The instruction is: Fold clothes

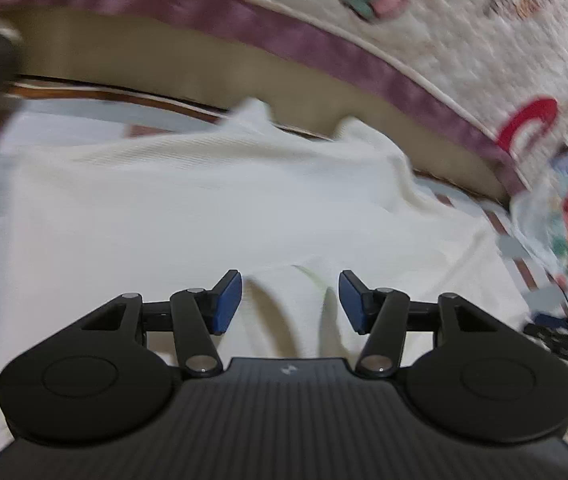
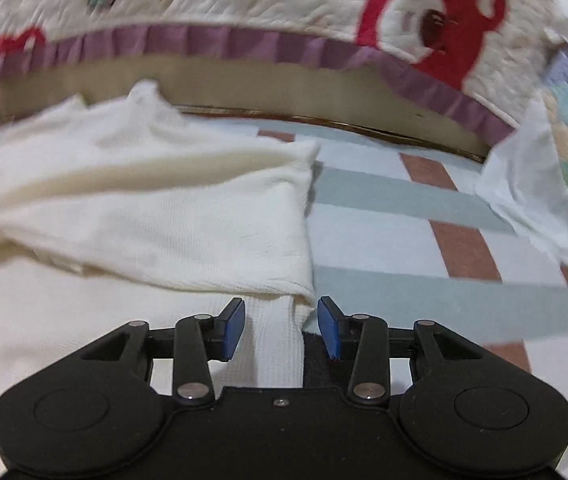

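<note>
1. The cream knit garment (image 1: pixel 204 208) lies spread on a striped sheet (image 2: pixel 404 248), its far end toward 12 o'clock near a quilted cover with a purple frill (image 2: pixel 204 46).
2. The left gripper (image 1: pixel 290 302) is spread wide, pads either side of a raised ridge of cloth, not pinching it.
3. The right gripper (image 2: pixel 281 326) is also spread, straddling the garment's side edge under a folded-over flap (image 2: pixel 188 216).
4. I'd guess it's light, soft and floppy, with a grippy ribbed weave. Hems and corners look like the best places to grab.
5. Only the right view shows the flap and the bare sheet at 3 o'clock. The left view shows the broad flat panel.
</note>
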A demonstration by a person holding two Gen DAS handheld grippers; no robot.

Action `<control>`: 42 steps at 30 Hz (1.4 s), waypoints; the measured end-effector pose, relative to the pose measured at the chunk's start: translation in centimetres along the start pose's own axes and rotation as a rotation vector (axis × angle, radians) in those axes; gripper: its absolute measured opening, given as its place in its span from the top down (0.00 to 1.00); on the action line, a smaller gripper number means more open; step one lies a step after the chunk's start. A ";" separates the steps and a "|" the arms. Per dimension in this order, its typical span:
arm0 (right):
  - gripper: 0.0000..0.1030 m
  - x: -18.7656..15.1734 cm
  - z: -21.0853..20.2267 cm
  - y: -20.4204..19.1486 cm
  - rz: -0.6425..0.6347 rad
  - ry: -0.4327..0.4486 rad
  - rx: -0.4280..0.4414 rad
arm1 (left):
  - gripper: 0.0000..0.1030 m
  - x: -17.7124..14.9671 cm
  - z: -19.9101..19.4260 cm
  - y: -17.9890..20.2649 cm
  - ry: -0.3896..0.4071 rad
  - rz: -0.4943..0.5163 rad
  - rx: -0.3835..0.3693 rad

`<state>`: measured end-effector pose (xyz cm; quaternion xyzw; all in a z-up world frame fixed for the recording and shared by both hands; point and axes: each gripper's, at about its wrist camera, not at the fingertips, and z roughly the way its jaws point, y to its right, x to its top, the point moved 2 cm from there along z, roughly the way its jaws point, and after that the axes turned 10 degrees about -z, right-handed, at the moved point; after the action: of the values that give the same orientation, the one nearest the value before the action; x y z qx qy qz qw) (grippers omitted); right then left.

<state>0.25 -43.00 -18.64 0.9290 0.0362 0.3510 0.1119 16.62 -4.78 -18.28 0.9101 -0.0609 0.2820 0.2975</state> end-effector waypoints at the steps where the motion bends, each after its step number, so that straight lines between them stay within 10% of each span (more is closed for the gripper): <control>1: 0.56 0.2 0.4 -0.1 -0.026 0.001 -0.021 | 0.48 0.0 0.8 0.3 -0.010 0.009 0.009; 3: 0.56 0.2 1.4 -0.1 -0.047 -0.004 -0.025 | 0.51 0.0 2.4 1.0 -0.030 0.029 0.026; 5: 0.56 0.3 1.9 0.2 -0.047 0.023 -0.008 | 0.94 0.1 3.0 1.8 -0.035 0.103 0.022; 6: 0.57 0.4 2.1 0.4 -0.047 0.036 0.001 | 0.93 0.3 3.0 2.3 -0.030 0.146 0.013; 8: 0.99 0.5 2.3 0.8 -0.032 0.055 0.023 | 0.93 1.2 0.6 2.9 0.076 0.155 -0.002; 11: 0.96 0.6 1.9 1.7 0.008 0.077 0.050 | 0.93 2.1 -3.3 3.0 0.219 0.141 0.016; 20: 0.97 0.0 2.2 1.6 -0.010 0.037 0.012 | 0.91 -0.5 0.6 -0.9 0.053 -0.012 0.078; 28: 0.76 0.0 2.1 0.8 -0.046 0.012 -0.072 | 0.49 -0.1 -0.4 -2.4 -0.068 -0.158 -0.037; 37: 0.45 -2.5 0.2 3.1 0.204 0.014 -0.050 | 0.43 -2.4 -0.1 1.8 -0.105 0.222 0.182; 42: 0.42 -4.5 -2.1 3.3 0.372 -0.029 0.048 | 0.43 -2.2 -2.4 1.5 -0.081 0.111 0.148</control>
<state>-4.53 -46.48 -19.25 0.9271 -0.1294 0.3511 0.0232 13.25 -4.72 -17.15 0.9354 -0.1022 0.2649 0.2106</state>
